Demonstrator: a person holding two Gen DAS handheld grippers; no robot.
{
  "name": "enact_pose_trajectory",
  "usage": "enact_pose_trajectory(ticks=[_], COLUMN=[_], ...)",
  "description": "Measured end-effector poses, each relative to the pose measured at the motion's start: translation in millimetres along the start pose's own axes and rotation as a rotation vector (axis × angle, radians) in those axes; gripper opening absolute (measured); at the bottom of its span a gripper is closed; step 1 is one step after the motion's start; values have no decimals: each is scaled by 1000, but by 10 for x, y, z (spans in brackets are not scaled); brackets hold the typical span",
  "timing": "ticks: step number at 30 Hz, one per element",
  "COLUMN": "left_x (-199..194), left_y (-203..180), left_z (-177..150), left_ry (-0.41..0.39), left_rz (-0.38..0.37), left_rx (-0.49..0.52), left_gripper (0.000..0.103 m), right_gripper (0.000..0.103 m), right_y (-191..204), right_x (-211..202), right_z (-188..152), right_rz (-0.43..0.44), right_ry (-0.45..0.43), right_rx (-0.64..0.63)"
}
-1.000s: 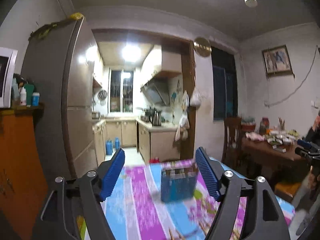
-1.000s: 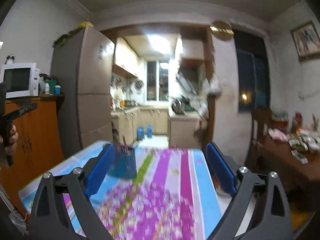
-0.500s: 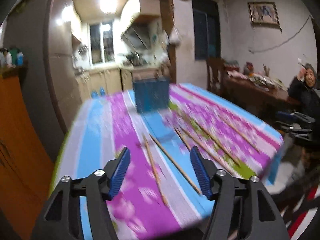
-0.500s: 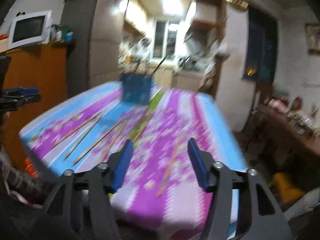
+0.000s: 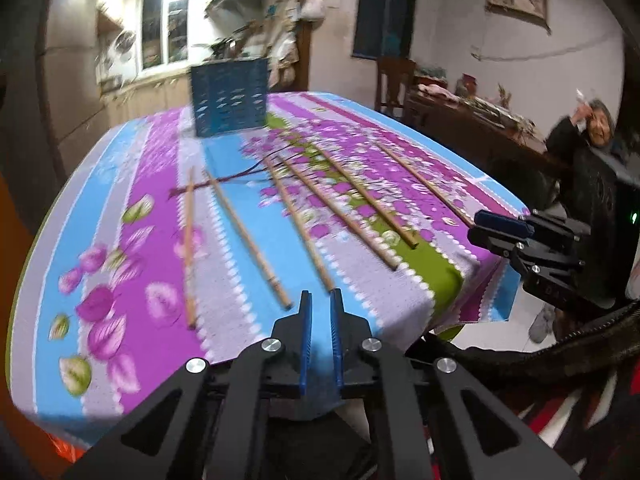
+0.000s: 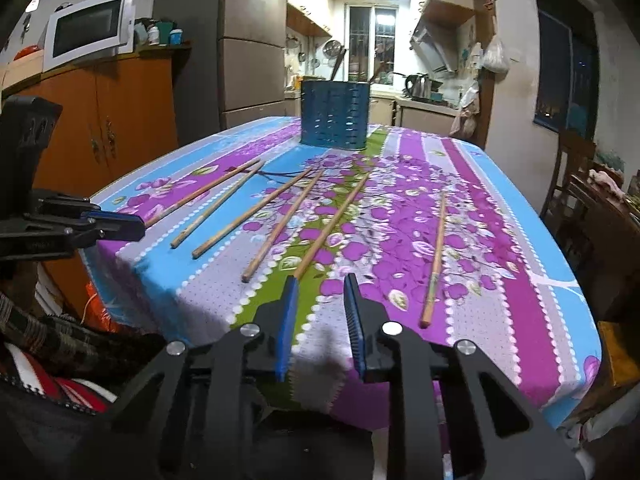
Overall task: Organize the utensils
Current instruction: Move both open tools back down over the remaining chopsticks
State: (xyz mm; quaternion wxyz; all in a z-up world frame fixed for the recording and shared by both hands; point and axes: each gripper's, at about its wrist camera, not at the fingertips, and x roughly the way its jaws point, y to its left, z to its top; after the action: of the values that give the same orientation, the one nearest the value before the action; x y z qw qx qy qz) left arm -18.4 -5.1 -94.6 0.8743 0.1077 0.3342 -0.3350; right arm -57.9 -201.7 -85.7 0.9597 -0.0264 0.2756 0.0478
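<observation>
Several wooden chopsticks point(image 5: 248, 236) lie spread on the floral tablecloth point(image 5: 132, 264); they also show in the right wrist view point(image 6: 280, 224). A blue perforated utensil holder point(image 5: 229, 96) stands at the far end of the table, with a few utensils in it in the right wrist view point(image 6: 335, 114). My left gripper point(image 5: 319, 300) hovers at the near table edge, jaws nearly closed and empty. My right gripper point(image 6: 320, 284) hovers at the near edge, jaws narrowly open and empty. Each gripper shows in the other's view, the right one point(image 5: 500, 224) and the left one point(image 6: 116, 222).
An orange cabinet point(image 6: 120, 120) with a microwave point(image 6: 86, 30) stands left of the table, a fridge point(image 6: 248, 40) behind it. A wooden chair point(image 6: 572, 168) and a cluttered side table point(image 5: 472, 116) stand right. A person point(image 5: 592, 140) sits at the far right.
Both grippers have tilted down from the room toward the table, bringing the chopsticks into view. Both pairs of jaws have closed in a long way, the left almost fully.
</observation>
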Motion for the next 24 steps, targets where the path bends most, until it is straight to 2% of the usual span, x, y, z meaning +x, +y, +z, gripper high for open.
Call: enact_pose_trajectory(ticks=[2, 6, 8, 11, 12, 13, 15, 17, 21, 24], left_x=[85, 233, 274, 331, 361, 382, 400, 342, 5, -105], left_y=[-106, -275, -308, -313, -313, -313, -310, -310, -256, -174], left_z=[57, 91, 77, 59, 54, 51, 43, 29, -27, -62], left_ry=[-12, -19, -28, -18, -13, -11, -20, -47, -161, -176], left_rz=[42, 79, 136, 150, 156, 157, 189, 228, 297, 354], left_rx=[36, 92, 99, 89, 83, 78, 60, 49, 15, 3], left_gripper=[11, 11, 11, 11, 14, 25, 33, 33, 33, 33], right_gripper=[22, 22, 22, 22, 22, 22, 22, 23, 23, 23], right_y=[-27, -135, -197, -255, -269, -289, -322, -362, -406, -394], right_x=[-31, -71, -77, -63, -55, -45, -28, -11, 26, 69], right_z=[-35, -119, -166, -212, -225, -236, -252, -268, -284, -276], right_rz=[-23, -26, -20, -4, 0, 4, 10, 15, 24, 42], right_ry=[-8, -3, 1, 10, 10, 10, 15, 19, 19, 24], right_rx=[-7, 13, 32, 48, 50, 52, 54, 58, 70, 74])
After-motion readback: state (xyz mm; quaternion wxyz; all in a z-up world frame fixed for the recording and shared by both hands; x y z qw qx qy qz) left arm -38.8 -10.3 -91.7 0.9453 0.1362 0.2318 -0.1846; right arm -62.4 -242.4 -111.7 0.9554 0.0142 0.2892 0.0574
